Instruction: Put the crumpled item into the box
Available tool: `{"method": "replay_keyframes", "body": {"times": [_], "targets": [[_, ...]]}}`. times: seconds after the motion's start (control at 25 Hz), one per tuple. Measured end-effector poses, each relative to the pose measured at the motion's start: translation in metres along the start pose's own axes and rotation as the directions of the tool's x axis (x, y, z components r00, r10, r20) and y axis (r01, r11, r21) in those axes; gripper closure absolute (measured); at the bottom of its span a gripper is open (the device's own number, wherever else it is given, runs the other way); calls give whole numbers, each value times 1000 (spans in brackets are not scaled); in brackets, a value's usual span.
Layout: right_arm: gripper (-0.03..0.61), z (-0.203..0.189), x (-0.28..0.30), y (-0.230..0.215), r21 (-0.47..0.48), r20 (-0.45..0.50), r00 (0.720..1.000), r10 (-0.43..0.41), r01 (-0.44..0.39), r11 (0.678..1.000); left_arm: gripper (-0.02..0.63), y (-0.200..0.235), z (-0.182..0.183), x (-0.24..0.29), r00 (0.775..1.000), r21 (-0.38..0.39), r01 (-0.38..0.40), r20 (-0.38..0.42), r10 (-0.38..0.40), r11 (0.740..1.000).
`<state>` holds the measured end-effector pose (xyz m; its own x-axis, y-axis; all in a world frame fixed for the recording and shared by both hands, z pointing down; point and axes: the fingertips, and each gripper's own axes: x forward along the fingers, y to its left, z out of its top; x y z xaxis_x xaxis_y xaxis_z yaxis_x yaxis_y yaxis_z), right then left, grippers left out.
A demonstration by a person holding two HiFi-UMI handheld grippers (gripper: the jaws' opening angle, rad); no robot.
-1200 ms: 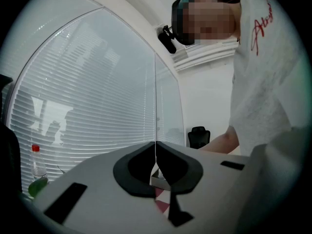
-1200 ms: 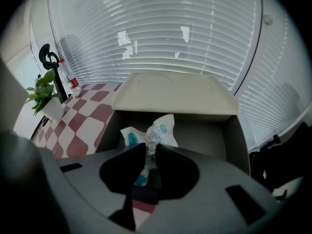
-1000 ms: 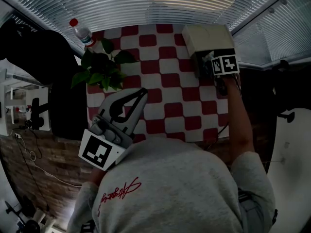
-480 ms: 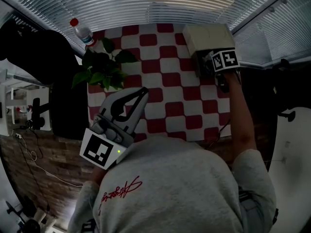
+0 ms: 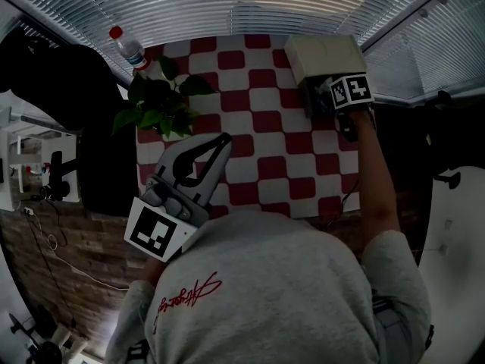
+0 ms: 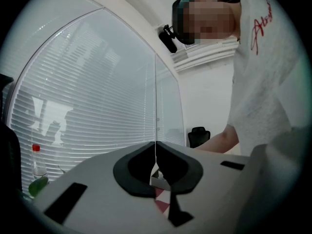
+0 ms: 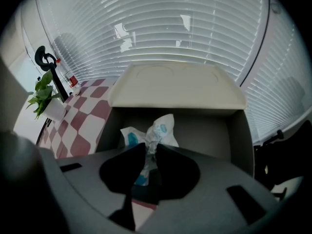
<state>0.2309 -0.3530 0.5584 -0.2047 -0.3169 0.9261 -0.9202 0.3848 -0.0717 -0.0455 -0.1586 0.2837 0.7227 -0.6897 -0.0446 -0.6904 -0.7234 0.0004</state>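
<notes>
The right gripper [image 7: 150, 149] had its jaws pinched on the crumpled white-and-blue wrapper [image 7: 161, 126], seemingly inside the open beige cardboard box [image 7: 207, 130], while the left gripper [image 6: 156, 152] had its jaws closed on nothing; the wrapper could have clung to the jaws and come back out.

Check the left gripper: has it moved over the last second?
No. The left gripper keeps its place over the checkered cloth's near left corner, its tip just as far below the plant as before.

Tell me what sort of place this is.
Probably an office-like room: white slatted window blinds, a black chair, and a red-and-white chequered tablecloth with a leafy green potted plant on it.
</notes>
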Motion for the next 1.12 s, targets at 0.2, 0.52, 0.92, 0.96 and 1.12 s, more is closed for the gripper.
{"method": "replay_keyframes", "body": {"times": [0.2,0.52,0.92,0.96,1.12], "targets": [[477,1,-1,1,-1,11,1000,-3,3,1000,595,-1,3,-1,1000,5,-4,8,4,1000],[420,1,-5,1,9,47,999,0,-1,1000,595,-1,4,-4,1000,12,-12,16,12,1000],[407,4,-15,-2,33,95,995,2,-5,999,595,-4,6,-4,1000,17,-14,24,13,1000],[407,4,-15,-2,32,97,995,3,-6,999,595,-5,6,-4,1000,17,-13,24,13,1000],[400,4,-18,0,30,102,995,6,-9,999,595,-6,7,-5,1000,19,-12,27,12,1000]]}}
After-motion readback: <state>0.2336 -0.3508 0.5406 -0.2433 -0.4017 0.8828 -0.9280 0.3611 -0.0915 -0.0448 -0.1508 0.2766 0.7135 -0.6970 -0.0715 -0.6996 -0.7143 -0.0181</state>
